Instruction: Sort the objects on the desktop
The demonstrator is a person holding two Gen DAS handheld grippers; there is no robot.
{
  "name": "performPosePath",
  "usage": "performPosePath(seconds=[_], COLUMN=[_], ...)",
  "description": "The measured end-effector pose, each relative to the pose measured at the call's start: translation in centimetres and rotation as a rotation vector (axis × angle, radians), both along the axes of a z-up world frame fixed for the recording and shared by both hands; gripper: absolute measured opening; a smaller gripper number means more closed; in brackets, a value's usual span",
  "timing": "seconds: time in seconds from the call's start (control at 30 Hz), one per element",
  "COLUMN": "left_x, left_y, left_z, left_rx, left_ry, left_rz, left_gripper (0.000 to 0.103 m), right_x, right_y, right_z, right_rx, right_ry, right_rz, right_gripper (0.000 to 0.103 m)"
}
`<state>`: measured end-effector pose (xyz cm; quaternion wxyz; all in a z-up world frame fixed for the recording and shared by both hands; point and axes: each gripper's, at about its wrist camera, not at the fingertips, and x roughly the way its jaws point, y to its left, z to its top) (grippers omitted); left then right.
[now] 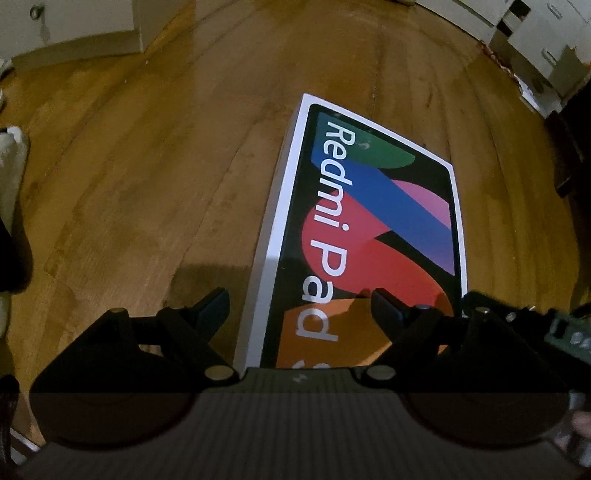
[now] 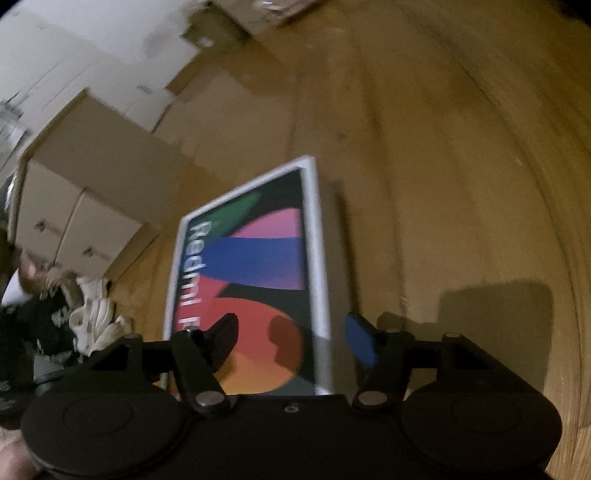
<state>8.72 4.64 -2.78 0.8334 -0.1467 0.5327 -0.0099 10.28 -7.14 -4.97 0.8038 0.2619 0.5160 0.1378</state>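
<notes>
A white Redmi Pad box with a colourful printed lid lies flat on the wooden surface. My left gripper is open, its fingers astride the box's near left edge, a little above it. In the right wrist view the same box shows, blurred by motion. My right gripper is open, its fingers astride the box's near right edge. Neither gripper holds anything.
White cabinets and white drawer boxes stand at the back in the left wrist view. Cardboard boxes and crumpled cloth lie to the left in the right wrist view. Bare wood lies right of the box.
</notes>
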Motion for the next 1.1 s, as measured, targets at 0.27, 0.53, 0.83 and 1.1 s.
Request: performPosePath(seconds=[0.27,0.53,0.83,1.1], left_x=[0.4,0.6,0.2,0.3], left_y=[-0.3,-0.6,-0.8,-1.0], left_z=[-1.1,-1.1,-1.1,-1.1], left_rx=[-0.05,-0.048,-0.045,-0.037], left_ry=[0.015,0.013,0.021,0.02], left_rz=[0.009,-0.001,0.012,0.002], left_gripper=[0.083,0.083,0.083,0.083], right_x=[0.0,0.1,0.2,0.4], right_y=[-0.2,0.8,1.3,1.8], right_z=[-3.6,-3.6,-1.7,-1.3], right_rx=[0.115,0.091,0.04,0.005], right_ry=[0.102,0.132,0.109,0.099], right_rz=[-0.026,0.002,0.037,0.055], right_gripper=[0.077,0.082,0.077,0.077])
